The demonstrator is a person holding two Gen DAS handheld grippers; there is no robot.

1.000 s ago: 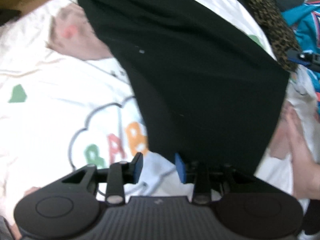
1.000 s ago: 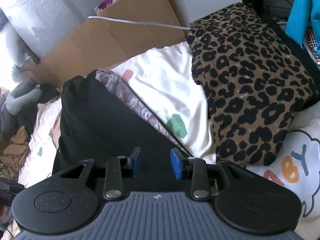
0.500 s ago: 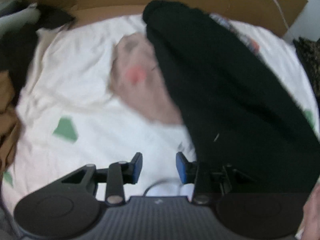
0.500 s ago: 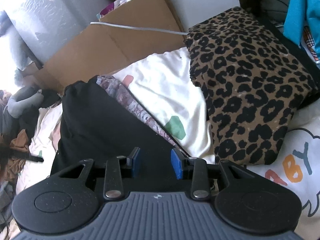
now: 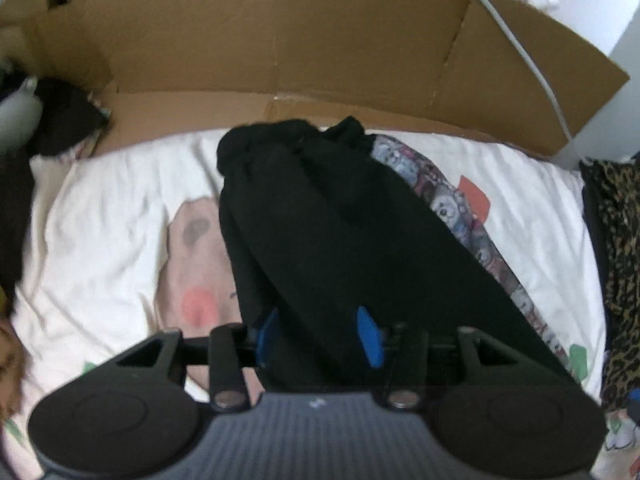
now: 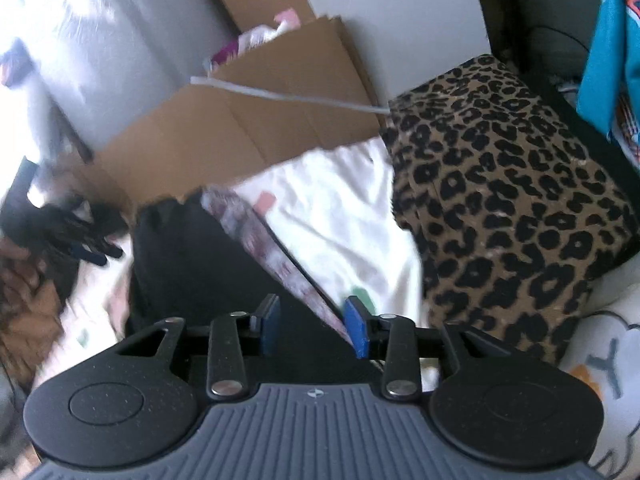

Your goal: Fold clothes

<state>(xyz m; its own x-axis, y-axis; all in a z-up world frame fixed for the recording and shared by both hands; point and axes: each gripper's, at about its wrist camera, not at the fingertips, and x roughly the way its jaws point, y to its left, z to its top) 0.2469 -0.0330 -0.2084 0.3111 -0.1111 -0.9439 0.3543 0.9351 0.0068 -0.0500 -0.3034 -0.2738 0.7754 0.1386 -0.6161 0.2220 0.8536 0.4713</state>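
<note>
While my left claw points steeply down over the bed, its jaws are opening, and the black garment lies under and between the blue pads; they stand apart on either side of the cloth without pinching it, so I have hold of nothing there. That garment runs as a long dark band from my fingers up toward the cardboard at the head of the bed, its far end bunched just short of it. A patterned lining peeks out along its right edge. It rests on the white sheet, partly covering a pink printed patch at its left. A leopard cloth sits at the right edge, and a white cable crosses the cardboard. From my right claw, whose jaws are also opening, I see the same black garment below and between the pads, which are not pressing on it, with the patterned strip running toward my right finger. The sheet lies beyond, the leopard cloth folded beside it on the right, well clear of the garment. Cardboard leans against the wall with the cable across it. My other claw shows blurred at far left.
</note>
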